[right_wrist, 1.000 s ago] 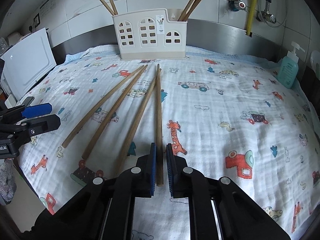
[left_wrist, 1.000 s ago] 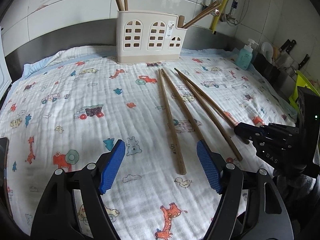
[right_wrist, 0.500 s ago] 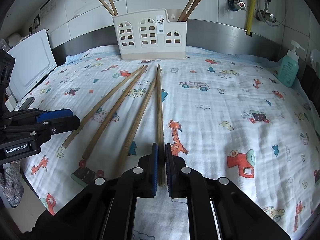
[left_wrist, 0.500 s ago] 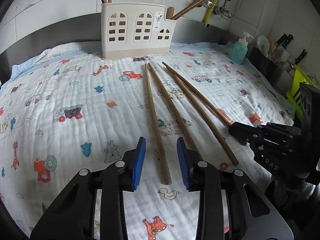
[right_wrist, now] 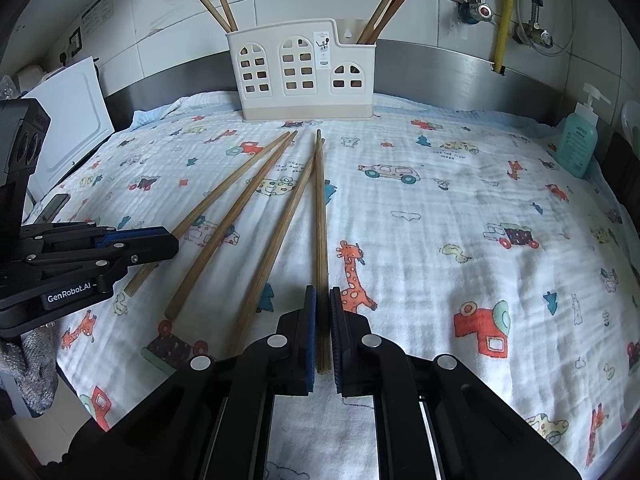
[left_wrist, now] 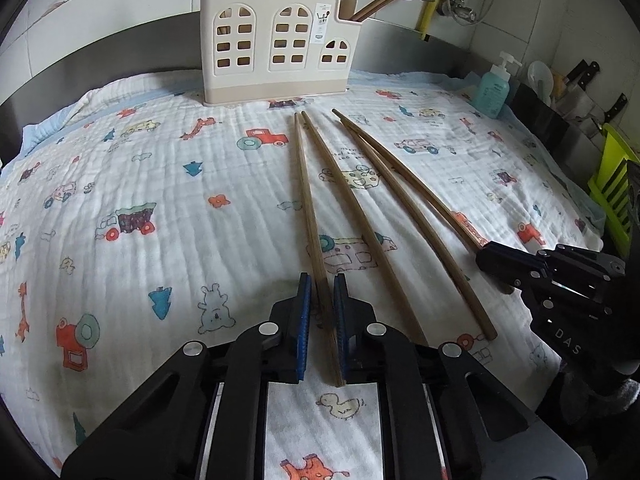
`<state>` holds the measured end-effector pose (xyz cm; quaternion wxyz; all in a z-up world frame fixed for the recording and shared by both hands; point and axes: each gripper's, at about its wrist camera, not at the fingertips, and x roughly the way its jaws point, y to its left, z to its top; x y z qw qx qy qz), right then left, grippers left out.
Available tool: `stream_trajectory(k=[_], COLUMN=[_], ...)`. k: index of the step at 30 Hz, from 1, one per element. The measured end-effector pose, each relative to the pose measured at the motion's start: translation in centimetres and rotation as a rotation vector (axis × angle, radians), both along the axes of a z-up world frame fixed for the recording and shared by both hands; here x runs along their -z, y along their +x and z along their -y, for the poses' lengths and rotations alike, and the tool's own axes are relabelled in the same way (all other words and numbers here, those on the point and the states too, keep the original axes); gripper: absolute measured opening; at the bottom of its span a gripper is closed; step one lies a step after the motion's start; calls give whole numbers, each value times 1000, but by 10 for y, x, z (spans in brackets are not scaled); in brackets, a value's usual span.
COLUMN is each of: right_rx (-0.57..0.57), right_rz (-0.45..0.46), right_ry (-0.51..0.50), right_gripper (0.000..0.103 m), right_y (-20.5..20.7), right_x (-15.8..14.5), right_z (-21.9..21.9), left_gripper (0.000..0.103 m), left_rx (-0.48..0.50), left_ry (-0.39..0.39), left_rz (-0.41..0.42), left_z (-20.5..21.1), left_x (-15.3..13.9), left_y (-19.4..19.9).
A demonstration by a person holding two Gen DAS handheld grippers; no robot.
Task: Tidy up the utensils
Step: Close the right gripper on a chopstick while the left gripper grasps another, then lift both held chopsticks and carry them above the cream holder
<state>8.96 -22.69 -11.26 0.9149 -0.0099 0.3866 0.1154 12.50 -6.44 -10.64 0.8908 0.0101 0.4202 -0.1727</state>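
Left wrist view: the left gripper (left_wrist: 320, 308), wide apart a second ago, is now seen pinched on the chopstick (left_wrist: 306, 196) lying farthest left of the four in front of the holder (left_wrist: 276, 44). That stick remains flat on the cloth (left_wrist: 140, 184). Right wrist view: the right gripper (right_wrist: 322, 328) is kept pressed on the rightmost chopstick (right_wrist: 320, 216), unchanged, its tip pointed at the holder (right_wrist: 304, 68). More chopsticks (right_wrist: 394, 2) are stood inside the holder.
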Motion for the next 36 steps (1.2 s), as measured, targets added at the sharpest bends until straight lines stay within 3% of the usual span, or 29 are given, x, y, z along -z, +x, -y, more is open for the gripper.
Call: stream_trajectory(k=[9,23,36], right_rx=[-1,-36,-95], right_rz=[40,224,282], right_ry=[18,59,81], right_gripper=[6,6,6], right_y=[-3,8,59], right_x=[-20,-112,-185], right_z=[1,7,5], left_gripper=[7,6,6], left_rx=[-18,-31,0], left_ry=[-17,-68,-85], left_rz=[19,162,254], left_z=[-6,-28,-34], left_x=[-12,-73,-119], left_y=[-2,7,34])
